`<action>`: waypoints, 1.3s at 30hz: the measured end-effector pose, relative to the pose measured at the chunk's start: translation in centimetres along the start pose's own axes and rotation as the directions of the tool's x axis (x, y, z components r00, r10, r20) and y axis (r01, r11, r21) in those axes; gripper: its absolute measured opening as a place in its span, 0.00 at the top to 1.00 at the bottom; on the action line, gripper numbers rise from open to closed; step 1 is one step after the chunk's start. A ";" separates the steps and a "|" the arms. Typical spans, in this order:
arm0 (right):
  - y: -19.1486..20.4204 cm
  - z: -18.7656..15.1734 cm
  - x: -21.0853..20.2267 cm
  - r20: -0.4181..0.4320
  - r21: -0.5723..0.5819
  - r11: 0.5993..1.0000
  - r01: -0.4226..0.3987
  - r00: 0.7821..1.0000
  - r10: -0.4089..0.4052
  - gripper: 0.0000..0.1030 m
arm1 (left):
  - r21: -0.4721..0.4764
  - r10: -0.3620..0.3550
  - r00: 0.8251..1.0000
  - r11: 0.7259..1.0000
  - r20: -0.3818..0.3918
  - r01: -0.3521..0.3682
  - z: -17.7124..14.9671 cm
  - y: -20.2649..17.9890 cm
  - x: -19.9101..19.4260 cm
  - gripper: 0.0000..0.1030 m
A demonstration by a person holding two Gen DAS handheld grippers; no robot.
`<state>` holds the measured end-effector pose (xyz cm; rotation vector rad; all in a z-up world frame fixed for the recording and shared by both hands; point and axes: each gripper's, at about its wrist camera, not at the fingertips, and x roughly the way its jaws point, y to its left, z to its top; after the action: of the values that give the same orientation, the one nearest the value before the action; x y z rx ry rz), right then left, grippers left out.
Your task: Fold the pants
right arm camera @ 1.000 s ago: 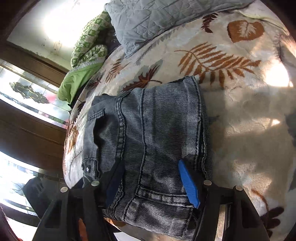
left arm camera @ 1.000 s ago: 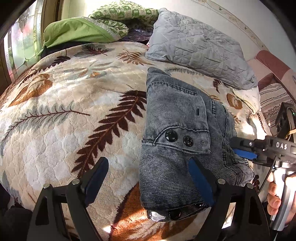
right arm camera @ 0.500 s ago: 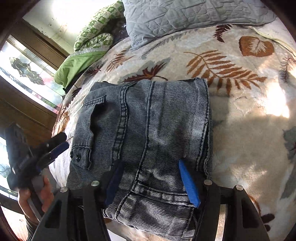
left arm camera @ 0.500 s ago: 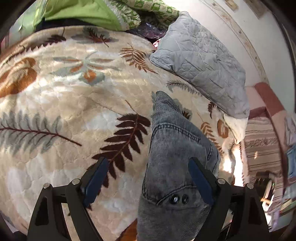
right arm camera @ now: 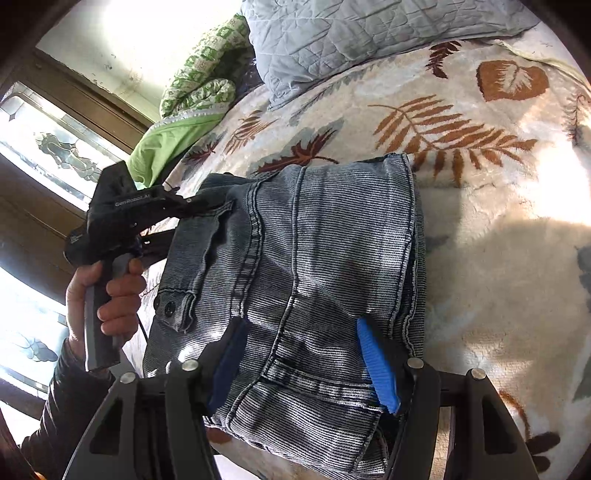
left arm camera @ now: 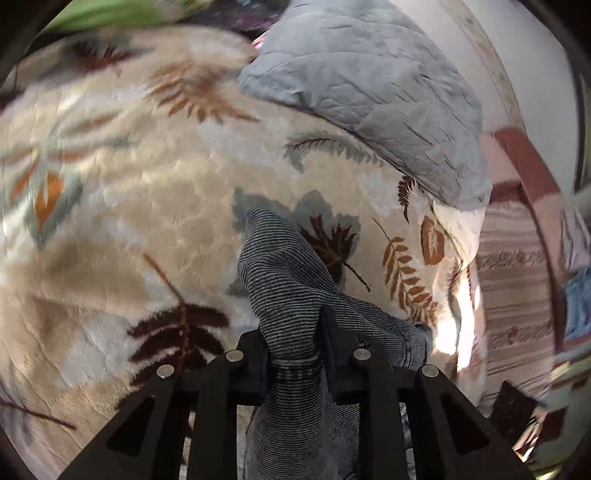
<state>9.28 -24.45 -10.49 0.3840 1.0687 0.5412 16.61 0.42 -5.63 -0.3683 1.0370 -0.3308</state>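
- Nearest my right-wrist camera, my right gripper (right arm camera: 306,363) sat with its fingers spread, one blue pad (right arm camera: 376,365) on either side of the waistband end of the folded pants (right arm camera: 314,251); the pads lay on the denim, though I could not tell whether they pressed it.
- The pants lay on the leaf-patterned blanket (right arm camera: 480,229) as a folded grey-denim stack, its long axis running away from that camera, waistband and belt loops nearest, the folded far edge pointing toward the pillow (right arm camera: 351,33).
- At the stack's far left corner, my left gripper (right arm camera: 207,205) bit the denim edge, and the hand (right arm camera: 110,295) around its handle showed only in this view (a dark sleeve below it).
- From the left-wrist camera, my left gripper (left arm camera: 293,354) was closing, its fingers pinching a ridge of the pants (left arm camera: 284,273) that rose narrowly between them and pointed toward the pillow (left arm camera: 369,96).
- That view was blurred at the edges and hid the flat stack, the snaps and the right gripper entirely.
- It alone showed a striped cloth (left arm camera: 513,295) beyond the blanket (left arm camera: 129,206).
- Farthest in the right view lay a green quilt (right arm camera: 195,92) and a window (right arm camera: 51,155).
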 end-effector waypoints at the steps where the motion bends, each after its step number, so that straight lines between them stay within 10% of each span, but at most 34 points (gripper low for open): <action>1: -0.1 -0.1 0.0 0.003 0.000 1.000 -0.001 1.000 0.001 0.36 | 0.103 0.046 0.998 0.993 0.042 -0.050 -0.1 -1.6 -0.3 0.78; 5: 0.3 -0.3 0.1 0.008 -0.014 1.000 0.012 1.000 -0.012 0.36 | 0.176 0.122 0.991 0.976 0.063 -0.132 -0.4 -2.3 0.2 0.71; 9: 0.8 -0.3 0.1 0.005 -0.021 0.999 0.028 1.000 -0.028 0.36 | -0.032 0.114 0.992 0.993 0.057 -0.112 -1.2 2.1 -1.9 0.29; 16: 2.9 0.7 -2.0 0.027 -0.002 1.000 -0.015 1.000 0.015 0.36 | -0.182 -0.035 0.999 0.982 0.037 0.041 -7.3 5.3 -7.2 0.29; 20: 5.8 2.2 -2.4 0.056 -0.040 0.997 -0.067 0.996 0.069 0.36 | -0.048 0.076 0.992 0.996 -0.100 -0.081 -11.2 3.0 -5.0 0.30; 24: 3.9 1.1 2.6 -0.138 0.038 0.999 0.034 0.990 -0.029 0.35 | 0.025 0.149 0.987 0.989 -0.065 -0.148 -12.5 1.6 -4.9 0.32; 26: 4.1 1.2 1.8 -0.101 0.016 1.000 0.024 0.995 -0.022 0.37 | 0.015 0.142 0.989 0.990 -0.046 -0.141 -12.4 1.5 -5.6 0.33; 32: 10.0 8.4 -0.8 -0.045 -0.136 0.991 0.014 0.999 -0.020 0.37 | 0.032 0.149 0.988 0.988 -0.027 -0.148 -12.6 1.2 -4.8 0.33; 39: 14.7 15.8 8.9 -0.190 -0.277 0.955 0.110 0.967 -0.167 0.37 | 0.067 0.144 0.990 0.987 0.002 -0.144 -12.7 1.4 -4.6 0.33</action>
<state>23.41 -7.91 -2.00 0.0142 1.2001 0.5994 3.47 1.93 -8.57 -0.2311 1.0464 -0.2357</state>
